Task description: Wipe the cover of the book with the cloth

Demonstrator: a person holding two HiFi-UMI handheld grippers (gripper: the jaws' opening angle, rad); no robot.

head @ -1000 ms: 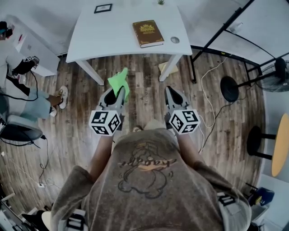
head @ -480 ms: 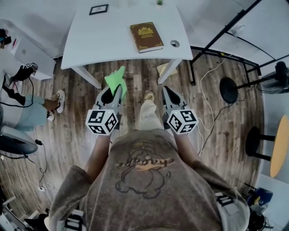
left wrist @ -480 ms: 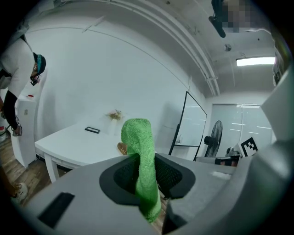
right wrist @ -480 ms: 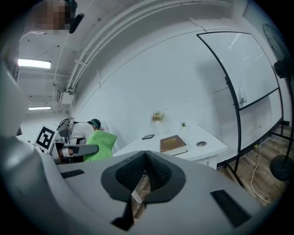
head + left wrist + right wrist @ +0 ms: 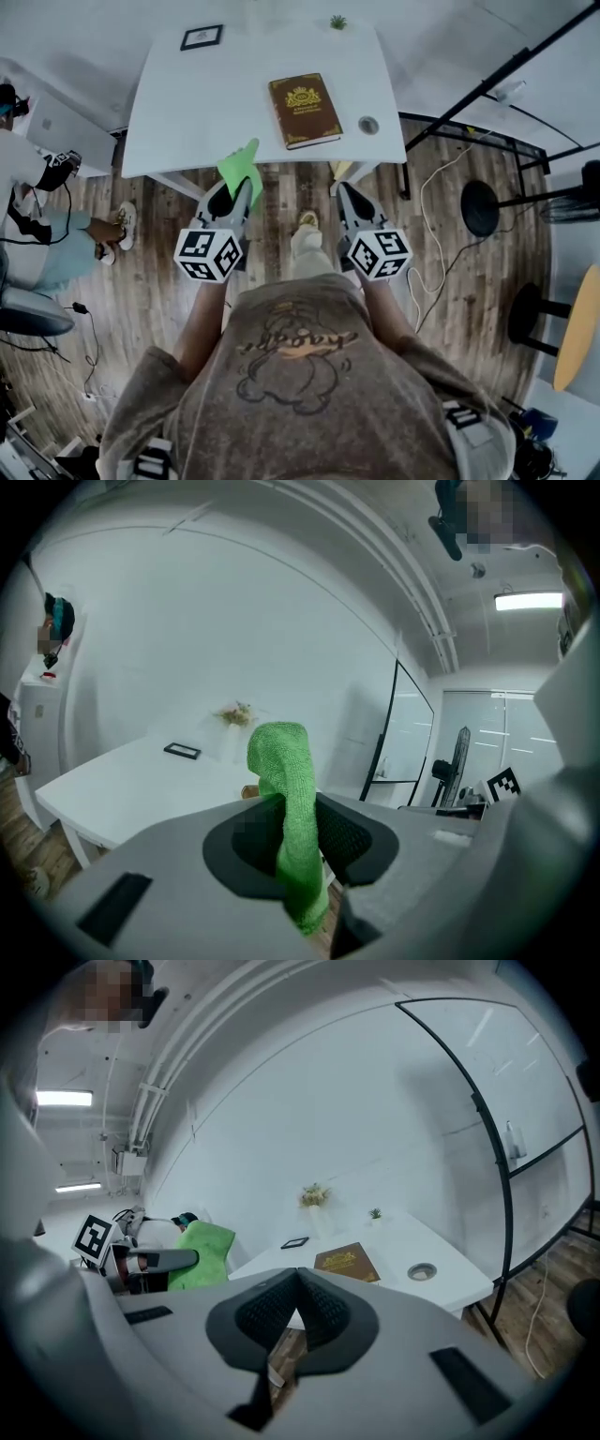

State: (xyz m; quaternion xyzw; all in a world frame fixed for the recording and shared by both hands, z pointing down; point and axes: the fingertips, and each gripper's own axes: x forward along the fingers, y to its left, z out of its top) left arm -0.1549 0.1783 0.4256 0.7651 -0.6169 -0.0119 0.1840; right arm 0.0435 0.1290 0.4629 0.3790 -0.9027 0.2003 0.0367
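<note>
A brown book [image 5: 304,111] with a gold-printed cover lies closed on the white table [image 5: 197,103], right of its middle; the right gripper view also shows the book [image 5: 348,1261]. My left gripper [image 5: 241,186] is shut on a green cloth [image 5: 242,168] that sticks up past its tips at the table's near edge. In the left gripper view the cloth [image 5: 289,817] stands pinched between the jaws. My right gripper [image 5: 341,187] is shut with nothing in it, short of the table's near edge and below the book.
A small black picture frame [image 5: 202,37] and a tiny plant [image 5: 337,22] stand at the table's far side. A round grommet [image 5: 368,125] sits right of the book. A seated person [image 5: 37,225] is at the left. Black stands [image 5: 480,206] and cables lie at the right.
The person has stepped toward the table. The table and book now lie closer, and both grippers have reached its near edge. The cloth stays held.
</note>
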